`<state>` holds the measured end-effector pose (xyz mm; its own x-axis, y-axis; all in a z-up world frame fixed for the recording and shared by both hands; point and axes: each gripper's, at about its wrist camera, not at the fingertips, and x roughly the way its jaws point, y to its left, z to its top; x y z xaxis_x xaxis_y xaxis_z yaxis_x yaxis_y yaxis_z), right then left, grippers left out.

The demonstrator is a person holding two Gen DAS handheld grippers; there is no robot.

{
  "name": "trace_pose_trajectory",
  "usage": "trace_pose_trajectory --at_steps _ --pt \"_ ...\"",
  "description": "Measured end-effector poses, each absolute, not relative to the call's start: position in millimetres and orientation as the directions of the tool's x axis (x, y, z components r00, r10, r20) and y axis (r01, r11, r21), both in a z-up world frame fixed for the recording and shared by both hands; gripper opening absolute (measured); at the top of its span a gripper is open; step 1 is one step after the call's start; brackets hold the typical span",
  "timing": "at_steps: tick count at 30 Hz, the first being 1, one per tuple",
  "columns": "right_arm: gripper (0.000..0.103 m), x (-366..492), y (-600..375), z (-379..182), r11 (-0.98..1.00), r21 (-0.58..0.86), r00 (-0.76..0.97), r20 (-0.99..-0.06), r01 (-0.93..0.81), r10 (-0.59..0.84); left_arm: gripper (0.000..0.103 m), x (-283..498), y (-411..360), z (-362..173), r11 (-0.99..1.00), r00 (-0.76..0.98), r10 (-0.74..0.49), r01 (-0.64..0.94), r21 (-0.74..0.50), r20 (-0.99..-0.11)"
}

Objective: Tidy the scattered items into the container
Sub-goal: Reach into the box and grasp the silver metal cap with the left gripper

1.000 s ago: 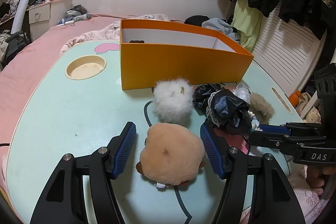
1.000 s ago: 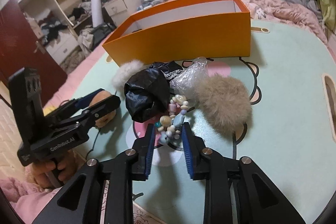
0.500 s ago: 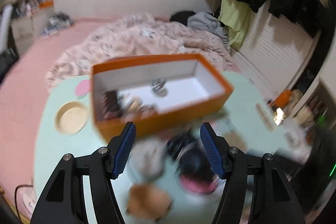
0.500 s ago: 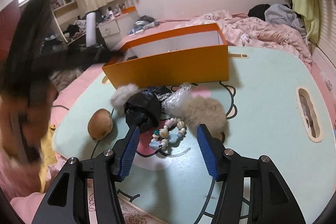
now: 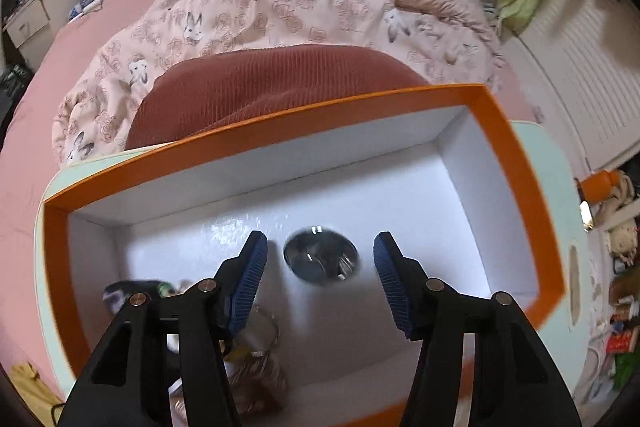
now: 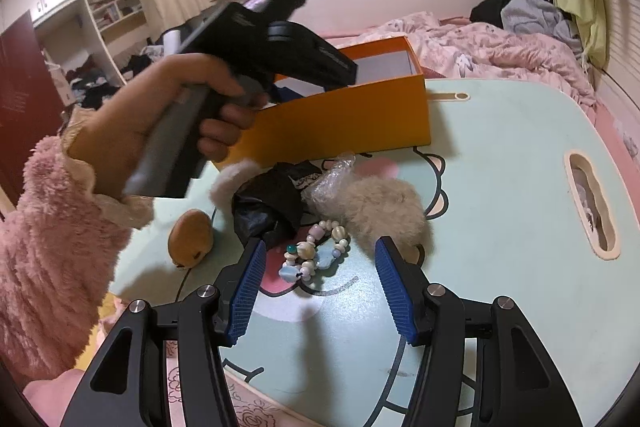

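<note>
Both pairs of blue-padded fingers stand spread wide with nothing between them: the left gripper hangs over the open orange box, and the right gripper hovers low above the mint-green table.

The table has a broad bare stretch to the right of the scattered pile, out to a cut-out handle slot near its rim. The box sits at the table's far side, its white floor mostly free on the right; its left corner holds several blurred small things, and a round shiny metal object lies mid-floor between the left fingers.

A second ago the left gripper was down at the table around the brown plush ball and the right fingers were nearly closed around the bead bracelet. Now the left gripper has swung up over the box empty, and the right fingers have opened and pulled back.

The beige fur pom-pom lies just beside a crumpled black bag, with clear plastic wrap between them and a white pom-pom behind. The bracelet, pastel and cream beads, lies just beyond the right fingers; the ball sits apart to the left.
</note>
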<state>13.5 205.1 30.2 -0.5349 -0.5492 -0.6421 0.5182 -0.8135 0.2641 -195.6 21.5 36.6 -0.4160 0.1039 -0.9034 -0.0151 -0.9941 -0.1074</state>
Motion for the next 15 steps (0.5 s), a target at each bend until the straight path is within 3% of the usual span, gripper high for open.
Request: trace_pose_trajectory --at_steps 3,9,15 --pt "0.056 13 205 30 -0.813 0.268 -0.533 -0.642 0.518 -0.551 0.038 -198 26 36 -0.997 -0.418 0.076 -0.011 -0.079 -0.906" --pt "0.056 13 207 29 -0.813 0.283 -0.528 -0.643 0.509 -0.555 0.038 -195 16 44 -0.992 -0.431 0.124 -0.037 -0.120 -0.894" --pt "0.056 13 207 29 -0.814 0.282 -0.530 -0.643 0.507 -0.553 0.038 -145 -10 113 -0.959 -0.579 0.276 -0.117 -0.257 -0.767"
